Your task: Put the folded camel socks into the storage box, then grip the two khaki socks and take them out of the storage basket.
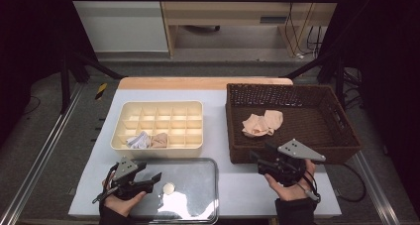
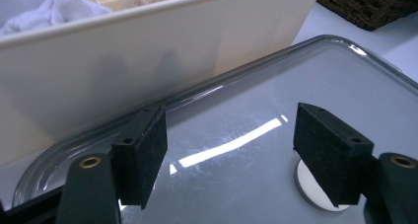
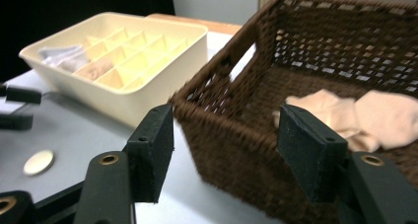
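While both hands sit low at the near edge of the pale grey table [image 1: 233,185], the left gripper [image 1: 148,181] hangs just above the clear, round-cornered plastic lid [image 1: 193,185] lying flat there, its black jaws spread wide with nothing between them, and one pad sits over the lid's small round white knob [image 2: 315,192]. Over on the other side, the right gripper [image 1: 260,158], grey three-cornered plate on top, is held off the table right in front of the near wall of the dark brown woven wicker basket [image 1: 292,153]; its jaws stand wide apart too, empty, pointing at the basket's corner. Just past the lid, almost touching its far rim, is the cream plastic organiser tray with a grid of small compartments [image 1: 158,148]. Two compartments in its near row are filled: a rolled white sock [image 1: 138,140] towards the left, and a rolled beige sock [image 1: 159,140] in the cell right beside it. The rest of the cells look bare. Further right and back, on the floor of the basket, a loose pair of peach-coloured socks [image 1: 262,123] lies crumpled, well clear of either claw. Beyond the table's light wooden far edge [image 1: 203,82], there's grey floor and a wooden desk frame.
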Motion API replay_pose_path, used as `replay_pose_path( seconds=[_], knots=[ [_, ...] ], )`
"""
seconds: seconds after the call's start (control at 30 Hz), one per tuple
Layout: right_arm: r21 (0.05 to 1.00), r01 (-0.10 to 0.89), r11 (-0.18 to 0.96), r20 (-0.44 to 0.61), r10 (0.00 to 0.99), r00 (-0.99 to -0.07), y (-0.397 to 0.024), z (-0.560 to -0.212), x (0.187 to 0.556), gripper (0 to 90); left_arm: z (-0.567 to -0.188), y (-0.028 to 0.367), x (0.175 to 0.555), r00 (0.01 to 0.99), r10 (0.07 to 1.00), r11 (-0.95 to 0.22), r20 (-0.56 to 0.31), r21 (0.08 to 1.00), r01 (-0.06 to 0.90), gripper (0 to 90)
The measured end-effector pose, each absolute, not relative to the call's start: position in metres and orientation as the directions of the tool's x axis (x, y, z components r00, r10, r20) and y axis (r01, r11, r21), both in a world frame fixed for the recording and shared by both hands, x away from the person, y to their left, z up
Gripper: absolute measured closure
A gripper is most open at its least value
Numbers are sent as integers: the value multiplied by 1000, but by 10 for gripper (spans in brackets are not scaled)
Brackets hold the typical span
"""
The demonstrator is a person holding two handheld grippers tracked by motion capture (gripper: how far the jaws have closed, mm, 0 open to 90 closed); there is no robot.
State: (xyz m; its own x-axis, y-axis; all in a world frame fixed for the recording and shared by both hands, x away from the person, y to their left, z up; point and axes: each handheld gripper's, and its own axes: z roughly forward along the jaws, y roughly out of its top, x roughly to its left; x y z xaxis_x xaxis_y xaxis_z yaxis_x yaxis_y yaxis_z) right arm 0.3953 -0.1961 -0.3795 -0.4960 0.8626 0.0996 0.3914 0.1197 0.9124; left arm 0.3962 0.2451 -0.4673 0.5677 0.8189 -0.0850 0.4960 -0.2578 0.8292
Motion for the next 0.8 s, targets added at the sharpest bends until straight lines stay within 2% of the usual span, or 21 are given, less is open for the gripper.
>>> replay_pose_path(
  seconds=[0.43, 0.8],
  knots=[
    [916, 387, 103, 75, 905, -419, -207, -353, 436, 385, -476, 243, 396, 560, 824, -269, -83, 813, 516, 282],
    [900, 421, 113, 52, 932, -360, -211, -328, 487, 384, -478, 242, 396, 564, 822, -277, -82, 808, 520, 282]
  ],
)
